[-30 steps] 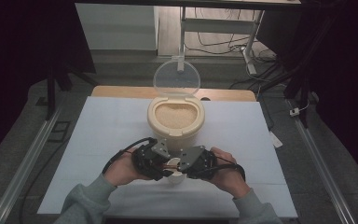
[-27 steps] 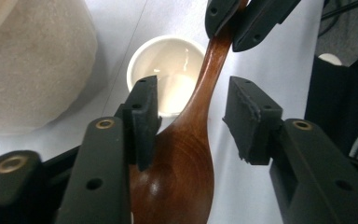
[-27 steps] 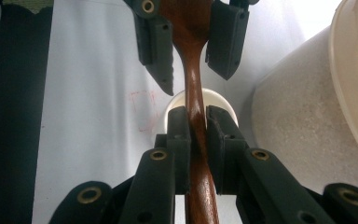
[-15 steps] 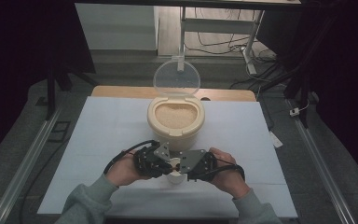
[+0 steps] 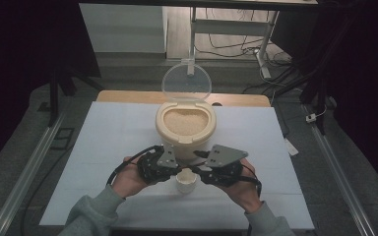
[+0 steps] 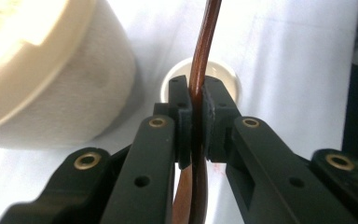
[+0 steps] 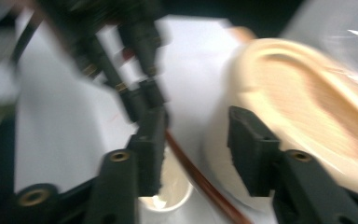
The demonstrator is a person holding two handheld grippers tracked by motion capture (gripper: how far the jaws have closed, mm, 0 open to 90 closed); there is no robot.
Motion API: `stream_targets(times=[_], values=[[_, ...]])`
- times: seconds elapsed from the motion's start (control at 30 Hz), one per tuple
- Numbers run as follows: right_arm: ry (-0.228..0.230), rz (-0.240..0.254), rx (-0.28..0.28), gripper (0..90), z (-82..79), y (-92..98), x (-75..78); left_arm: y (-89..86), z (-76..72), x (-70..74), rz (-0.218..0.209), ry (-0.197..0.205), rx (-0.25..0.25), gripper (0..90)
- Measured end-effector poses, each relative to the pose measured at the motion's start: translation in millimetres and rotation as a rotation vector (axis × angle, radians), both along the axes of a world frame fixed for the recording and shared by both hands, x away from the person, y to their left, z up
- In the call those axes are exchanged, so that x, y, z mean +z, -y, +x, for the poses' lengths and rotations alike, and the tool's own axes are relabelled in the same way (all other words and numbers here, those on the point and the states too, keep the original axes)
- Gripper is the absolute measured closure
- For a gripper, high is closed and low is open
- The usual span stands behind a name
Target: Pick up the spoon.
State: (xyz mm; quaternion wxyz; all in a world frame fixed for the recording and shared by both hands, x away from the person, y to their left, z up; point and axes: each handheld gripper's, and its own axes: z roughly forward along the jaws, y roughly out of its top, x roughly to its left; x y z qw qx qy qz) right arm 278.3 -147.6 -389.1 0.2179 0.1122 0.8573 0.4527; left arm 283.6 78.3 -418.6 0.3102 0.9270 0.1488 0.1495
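Note:
A thin brown handle [image 6: 200, 70] runs between the pads of my left gripper [image 6: 195, 112], which is shut on it just above a small white cup [image 6: 223, 77]. The cream container of rice [image 5: 184, 125] stands with its clear lid [image 5: 186, 82] raised, close behind both grippers. My right gripper [image 7: 198, 140] has just been opening; its jaws stand apart, and the brown handle [image 7: 200, 182] passes between them without either pad pressing it. In the high view the left gripper [image 5: 174, 168] and right gripper [image 5: 199, 168] face each other over the cup [image 5: 186, 181].
A pale sheet covers the table [image 5: 103, 147], with bare room left and right of the hands. A wooden edge [image 5: 128, 96] shows at the far side. Metal rails [image 5: 24, 172] run along both sides, and the floor beyond holds cables and a stand [image 5: 261, 44].
The right gripper's jaws have parted and that hand has drawn slightly right and up, away from the brown handle. The left gripper has closed on the handle and stayed in place.

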Motion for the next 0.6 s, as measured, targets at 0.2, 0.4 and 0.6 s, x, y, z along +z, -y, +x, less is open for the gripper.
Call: stream_targets(times=[0.2, 0.4, 0.6], values=[[-0.091, 0.203, -0.329, 41.4, -14.4, 25.2, -3.1, -0.3, -3.1, -1.3, -0.041, 0.055, 0.050, 82.6], [-0.223, 0.291, -0.389, 37.9, -15.8, 29.5, -15.9, 4.9, -8.7, -0.9, -0.058, 0.129, 0.090, 82.6], [-0.307, 0.357, -0.391, 40.9, -11.9, 24.5, -22.6, 10.4, -12.0, -2.9, -0.058, 0.170, 0.112, 82.6]])
